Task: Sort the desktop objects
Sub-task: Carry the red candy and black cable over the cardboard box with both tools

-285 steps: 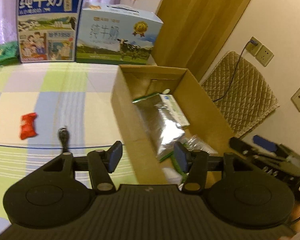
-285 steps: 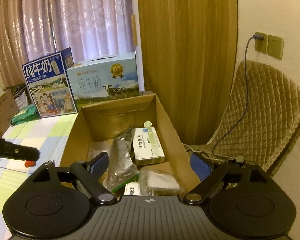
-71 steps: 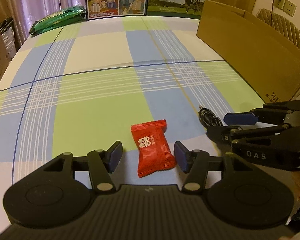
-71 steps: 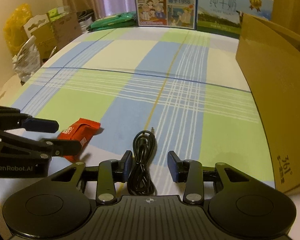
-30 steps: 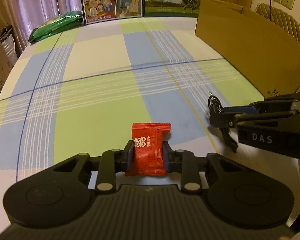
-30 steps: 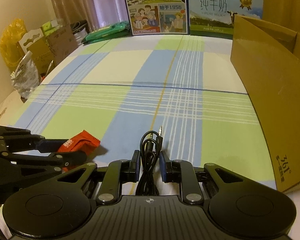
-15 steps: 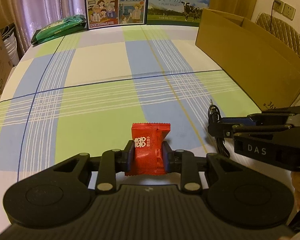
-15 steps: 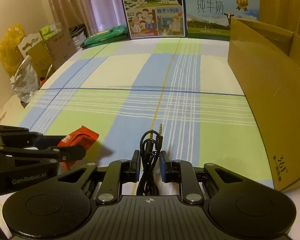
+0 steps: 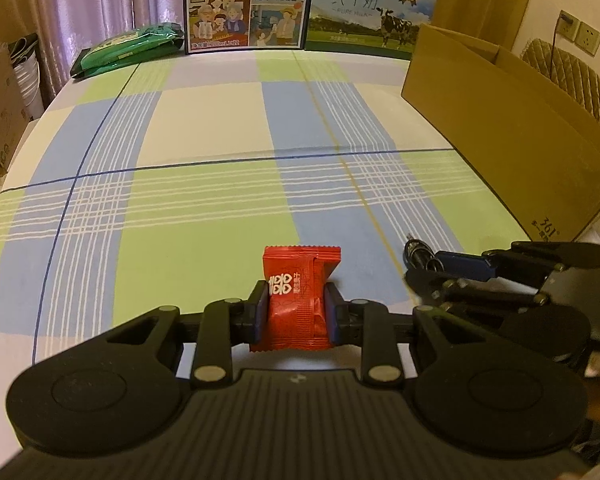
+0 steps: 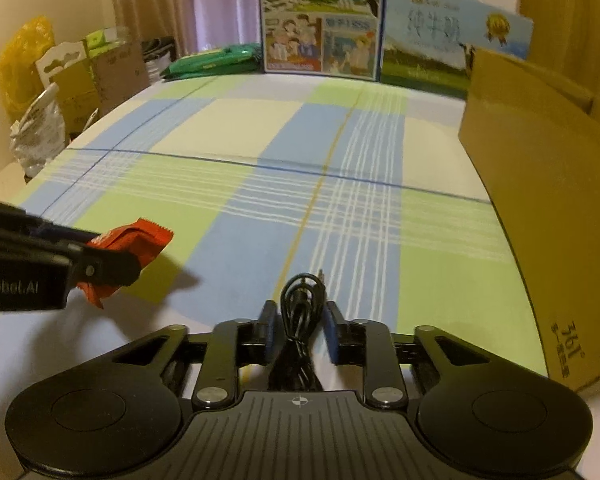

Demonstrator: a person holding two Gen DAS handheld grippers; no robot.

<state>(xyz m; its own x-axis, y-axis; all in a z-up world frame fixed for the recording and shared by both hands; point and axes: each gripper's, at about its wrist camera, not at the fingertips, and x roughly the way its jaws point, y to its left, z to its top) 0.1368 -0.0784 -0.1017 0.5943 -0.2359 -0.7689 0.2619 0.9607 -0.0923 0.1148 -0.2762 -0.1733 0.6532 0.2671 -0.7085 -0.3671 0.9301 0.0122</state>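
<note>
In the left wrist view, the left claw (image 9: 296, 310) is clamped on a red candy wrapper (image 9: 298, 298), its blue pads pressing the packet's two sides, with the packet standing upright just above the checked cloth of the surface (image 9: 204, 200). At about 3 o'clock from it, the right claw (image 9: 424, 266) reaches in from the edge of the frame, pinched on a black coiled cable (image 9: 418, 252). A brown cardboard box (image 9: 512, 132) stands along the surface's edge toward 2 o'clock. At 12 o'clock, two milk cartons (image 9: 246, 4) stand side by side at the far edge, and a green packet (image 9: 128, 46) lies toward 11 o'clock.

In the right wrist view, the right claw (image 10: 299, 330) is closed on the black coiled cable (image 10: 300, 312), whose loop and plug stick out ahead of the fingertips. At 9 o'clock, the left claw (image 10: 112, 256) enters from the frame's edge, gripping the red candy wrapper (image 10: 140, 240) clear of the surface (image 10: 228, 132); a shadow lies on the cloth beneath it. The cardboard box (image 10: 548, 184) fills the 3 o'clock side. The milk cartons (image 10: 322, 24) and green packet (image 10: 216, 60) sit at the far edge, around 12 and 11 o'clock.
</note>
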